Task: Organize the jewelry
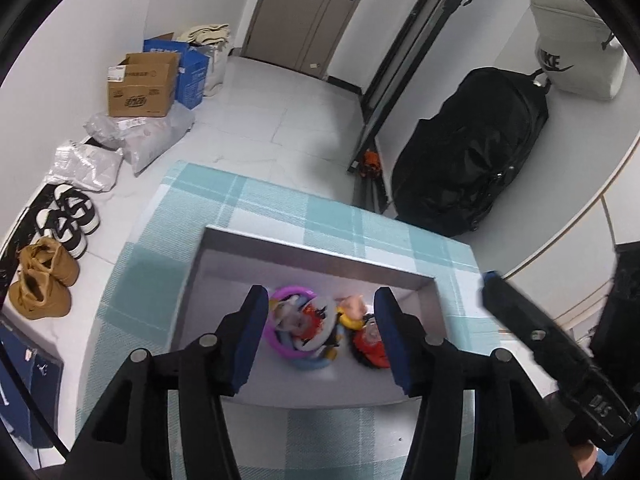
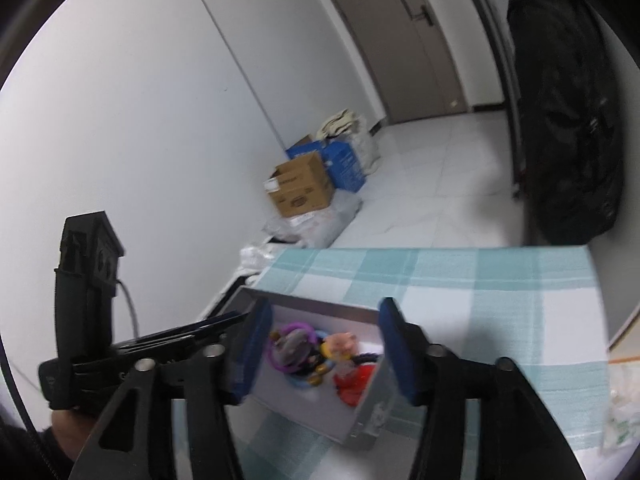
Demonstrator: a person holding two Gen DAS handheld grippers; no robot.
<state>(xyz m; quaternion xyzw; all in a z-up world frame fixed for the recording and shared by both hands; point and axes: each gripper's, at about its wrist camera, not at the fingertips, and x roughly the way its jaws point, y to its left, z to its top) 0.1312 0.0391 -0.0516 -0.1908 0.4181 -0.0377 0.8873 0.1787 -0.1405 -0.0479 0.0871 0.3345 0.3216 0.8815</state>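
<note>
A grey open box (image 1: 312,246) (image 2: 366,420) sits on a table with a teal plaid cloth (image 1: 248,200) (image 2: 480,280). Inside lie a purple ring (image 1: 280,346) (image 2: 286,366), a pink figurine charm (image 1: 354,304) (image 2: 340,344), a red piece (image 1: 370,346) (image 2: 356,384) and dark beads (image 2: 366,358). My left gripper (image 1: 320,334) is open and empty above the box. My right gripper (image 2: 320,350) is open and empty over the box. The right gripper also shows at the right of the left wrist view (image 1: 560,352).
Cardboard and blue boxes (image 1: 144,84) (image 2: 304,184), plastic bags (image 1: 156,136) and shoes (image 1: 68,220) line the floor at the left wall. A black bag (image 1: 472,148) (image 2: 568,120) stands by a door frame. A white Nike bag (image 1: 576,52) hangs at the far right.
</note>
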